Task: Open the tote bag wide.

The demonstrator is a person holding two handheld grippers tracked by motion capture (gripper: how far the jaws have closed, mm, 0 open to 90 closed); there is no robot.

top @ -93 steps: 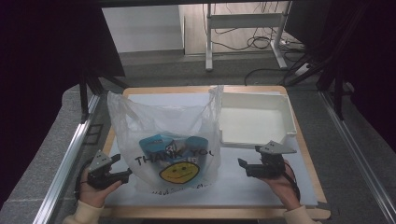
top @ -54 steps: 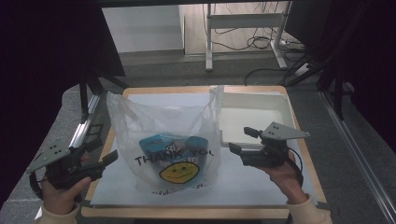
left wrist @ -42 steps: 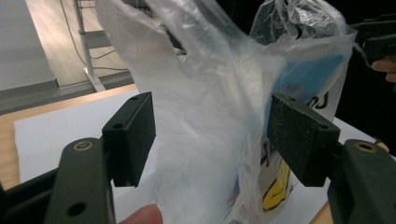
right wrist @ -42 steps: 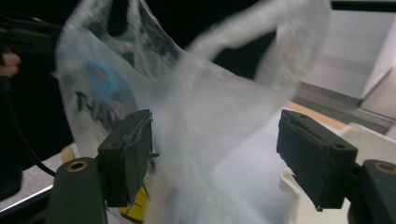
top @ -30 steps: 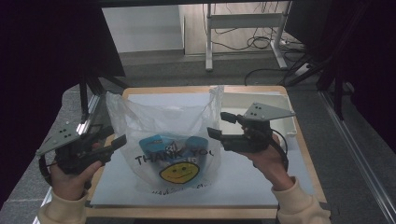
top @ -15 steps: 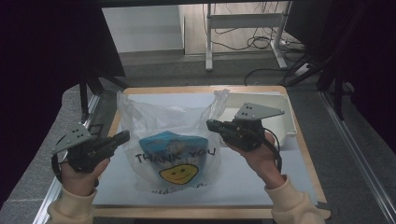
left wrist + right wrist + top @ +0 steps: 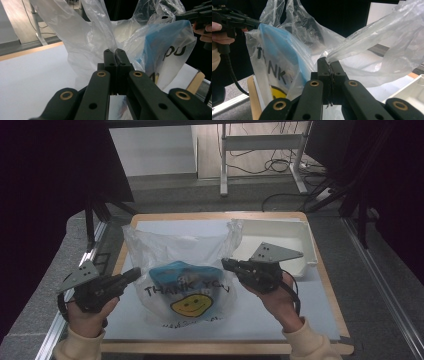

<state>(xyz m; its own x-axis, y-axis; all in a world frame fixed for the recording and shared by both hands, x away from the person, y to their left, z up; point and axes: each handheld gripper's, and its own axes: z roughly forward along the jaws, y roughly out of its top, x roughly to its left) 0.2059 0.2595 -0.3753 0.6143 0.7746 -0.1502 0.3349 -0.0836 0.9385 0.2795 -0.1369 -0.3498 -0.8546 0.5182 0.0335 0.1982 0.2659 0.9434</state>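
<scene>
A clear plastic bag (image 7: 176,246) printed with "THANK YOU" and a yellow smiley stands on the white mat, and a blue item (image 7: 181,271) shows through its front. My left gripper (image 7: 134,271) is at the bag's left side. In the left gripper view its jaws (image 7: 115,51) are shut, pinching the thin plastic (image 7: 100,37). At the bag's right side, my right gripper (image 7: 225,263) is also shut on bag film (image 7: 367,45), its tips (image 7: 329,62) clamped on a fold. Each gripper view shows the other gripper (image 7: 197,15) (image 7: 234,20) beyond the bag.
A white rectangular tray (image 7: 295,232) sits at the back right of the wooden table (image 7: 330,285). A white mat (image 7: 310,305) covers most of the tabletop. Metal rails run along both table sides, and a desk frame and cables lie beyond the far edge.
Both grippers rose from the table's front corners and moved inward to the bag's two sides. They now pinch the plastic, and the bag's front has shifted and puffed slightly.
</scene>
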